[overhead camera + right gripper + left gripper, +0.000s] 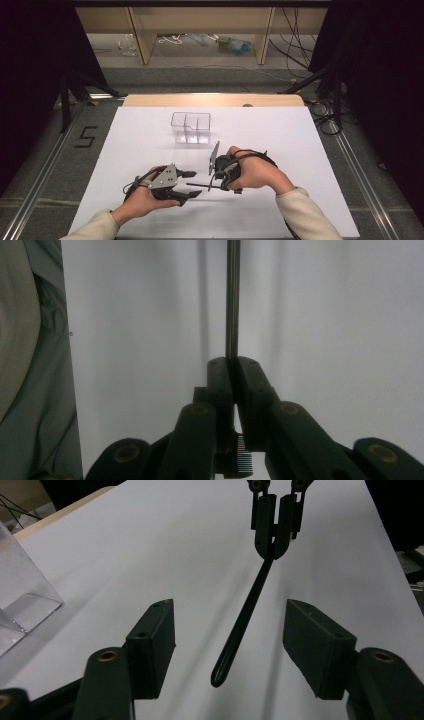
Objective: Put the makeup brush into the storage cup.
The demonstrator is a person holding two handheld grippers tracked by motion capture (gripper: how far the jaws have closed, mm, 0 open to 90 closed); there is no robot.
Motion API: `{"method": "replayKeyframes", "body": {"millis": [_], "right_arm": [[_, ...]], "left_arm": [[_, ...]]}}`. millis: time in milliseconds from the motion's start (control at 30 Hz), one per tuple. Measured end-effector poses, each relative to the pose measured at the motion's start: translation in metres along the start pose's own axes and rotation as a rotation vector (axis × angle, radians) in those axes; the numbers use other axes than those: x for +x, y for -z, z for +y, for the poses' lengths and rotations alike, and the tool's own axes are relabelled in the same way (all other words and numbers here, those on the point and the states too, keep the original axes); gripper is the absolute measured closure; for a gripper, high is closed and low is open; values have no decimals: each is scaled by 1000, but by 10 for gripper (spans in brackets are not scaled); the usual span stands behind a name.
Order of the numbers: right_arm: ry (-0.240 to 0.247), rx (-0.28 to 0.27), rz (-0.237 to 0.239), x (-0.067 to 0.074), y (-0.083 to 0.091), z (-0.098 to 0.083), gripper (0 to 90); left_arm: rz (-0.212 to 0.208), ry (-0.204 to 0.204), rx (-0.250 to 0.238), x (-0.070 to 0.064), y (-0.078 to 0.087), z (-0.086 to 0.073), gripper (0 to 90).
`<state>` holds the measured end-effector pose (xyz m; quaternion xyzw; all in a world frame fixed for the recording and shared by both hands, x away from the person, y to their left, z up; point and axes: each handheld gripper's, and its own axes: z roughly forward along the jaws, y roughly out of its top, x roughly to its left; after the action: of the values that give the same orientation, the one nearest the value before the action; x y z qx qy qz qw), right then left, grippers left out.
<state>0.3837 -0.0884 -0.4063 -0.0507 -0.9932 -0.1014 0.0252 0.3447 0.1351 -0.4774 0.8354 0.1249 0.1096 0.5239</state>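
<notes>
Black rod (244, 620), thin and round-tipped, is clamped at one end by the right tool (218, 186), whose jaws are closed tight on it; in the right gripper view the rod (232, 300) runs straight up from between the pressed-together jaws of that tool (233, 367). In the high view the rod (198, 185) lies roughly level above the white table (300, 150), pointing from the right tool toward the left tool (189, 187).

In the left gripper view the left tool (230, 640) has its two jaws standing apart with the rod's free end between them. Neither pad touches the rod: there is a clear gap on both sides, so this tool is not gripping anything. Farther off in the same view, the right tool (274, 545) pinches the far end of the rod.

Both hands sit near the front edge of the table, close together, the left hand (145, 192) just beside the right hand (257, 172). A clear plastic container (190, 128) with inner dividers stands on the table beyond the tools, well apart from them; its corner (20, 595) shows at the left of the left gripper view. A pale sleeve (25, 340) shows at the left edge of the right gripper view.
</notes>
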Motion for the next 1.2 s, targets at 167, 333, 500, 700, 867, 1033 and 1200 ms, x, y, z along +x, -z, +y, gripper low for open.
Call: {"method": "replayKeyframes", "body": {"millis": [167,333,500,700,867,1033,1200], "right_arm": [[46,14,-11,-2,-1,1,856],[15,4,0,1,-1,4,856],[51,9,-12,0,-2,5,856],[63,13,-10,0,-2,6,856],[63,15,-11,0,-2,6,856],[43,4,2,3,-3,7,856],[54,4,9,4,-4,8,855]], "left_arm": [[-6,-8,12,0,-1,-1,407],[-23,-3,16,-1,-2,-1,454],[-34,-18,29,-1,-3,-1,495],[-46,-22,35,-1,-5,-1,542],[-53,-26,45,-2,-5,-1,602],[-69,-35,56,-3,-5,-1,669],[-66,-48,79,-3,-4,-2,731]]}}
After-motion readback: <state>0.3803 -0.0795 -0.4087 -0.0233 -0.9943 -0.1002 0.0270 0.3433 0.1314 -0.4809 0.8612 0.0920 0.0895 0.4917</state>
